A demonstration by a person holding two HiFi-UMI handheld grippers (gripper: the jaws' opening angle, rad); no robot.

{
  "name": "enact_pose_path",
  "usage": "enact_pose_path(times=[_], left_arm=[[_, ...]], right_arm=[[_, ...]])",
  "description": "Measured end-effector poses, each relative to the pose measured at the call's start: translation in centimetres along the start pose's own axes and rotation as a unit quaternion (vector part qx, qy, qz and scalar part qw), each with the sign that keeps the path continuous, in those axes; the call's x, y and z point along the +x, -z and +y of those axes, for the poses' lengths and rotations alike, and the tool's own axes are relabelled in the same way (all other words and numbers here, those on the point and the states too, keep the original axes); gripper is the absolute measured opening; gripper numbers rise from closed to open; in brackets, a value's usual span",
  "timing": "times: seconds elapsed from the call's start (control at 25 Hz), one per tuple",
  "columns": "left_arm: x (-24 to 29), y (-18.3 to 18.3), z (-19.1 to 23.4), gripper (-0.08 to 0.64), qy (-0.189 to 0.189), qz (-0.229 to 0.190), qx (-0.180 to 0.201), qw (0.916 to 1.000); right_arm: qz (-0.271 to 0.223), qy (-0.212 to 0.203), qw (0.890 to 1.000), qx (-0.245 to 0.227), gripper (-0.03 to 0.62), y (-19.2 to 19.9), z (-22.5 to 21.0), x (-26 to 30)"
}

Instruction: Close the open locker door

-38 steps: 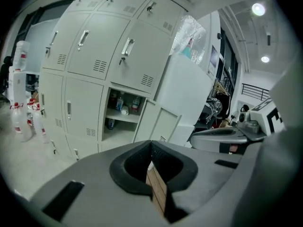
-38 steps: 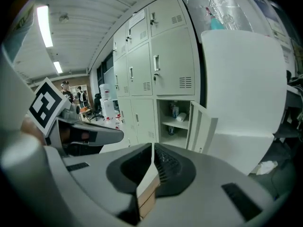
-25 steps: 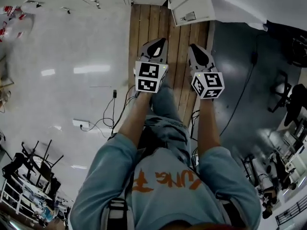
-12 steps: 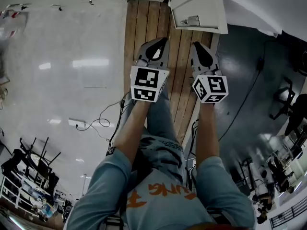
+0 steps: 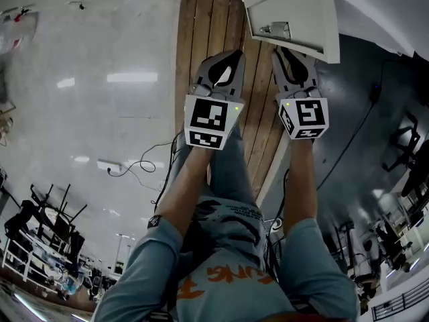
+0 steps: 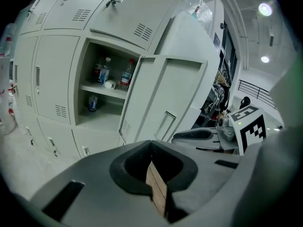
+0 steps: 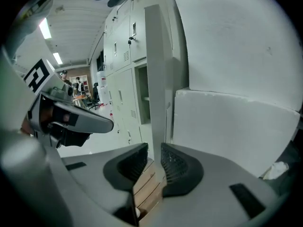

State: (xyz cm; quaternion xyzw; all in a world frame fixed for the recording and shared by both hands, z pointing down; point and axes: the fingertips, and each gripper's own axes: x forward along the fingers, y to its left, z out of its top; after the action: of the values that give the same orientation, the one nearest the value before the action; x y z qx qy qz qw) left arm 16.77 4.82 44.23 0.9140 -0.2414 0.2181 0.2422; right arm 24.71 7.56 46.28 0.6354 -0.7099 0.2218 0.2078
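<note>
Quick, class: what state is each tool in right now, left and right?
Left grey two-jaw tool: closed, holding nothing.
Right grey two-jaw tool: slightly open, jaws have just been opening, nothing between them.

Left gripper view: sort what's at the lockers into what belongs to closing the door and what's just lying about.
Belongs to the job:
- open locker door
- open compartment that it shuts over

Just lying about:
- bottles on the upper shelf
- dark container below that shelf
- closed lockers alongside
</note>
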Motion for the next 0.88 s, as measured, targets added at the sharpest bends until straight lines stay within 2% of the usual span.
enact_pose_path(times=[0.08, 0.32, 0.88], left_arm=[[0.4, 0.1, 0.1, 0.021, 0.0, 0.001, -0.002, 1.0], [1.6, 1.2, 0.8, 0.021, -0.005, 0.007, -0.011, 0.9999], [3.3, 0.2, 3.1, 0.021, -0.034, 0.0, -0.046, 0.9984]], right_arm=[[0.002, -0.01, 1.0, -0.007, 0.117, 0.2, -0.3, 0.4], [-0.003, -0.023, 1.0, -0.013, 0.132, 0.4, -1.2, 1.2], [0.002, -0.125, 0.989, -0.077, 0.164, -1.8, 0.0, 3.0]])
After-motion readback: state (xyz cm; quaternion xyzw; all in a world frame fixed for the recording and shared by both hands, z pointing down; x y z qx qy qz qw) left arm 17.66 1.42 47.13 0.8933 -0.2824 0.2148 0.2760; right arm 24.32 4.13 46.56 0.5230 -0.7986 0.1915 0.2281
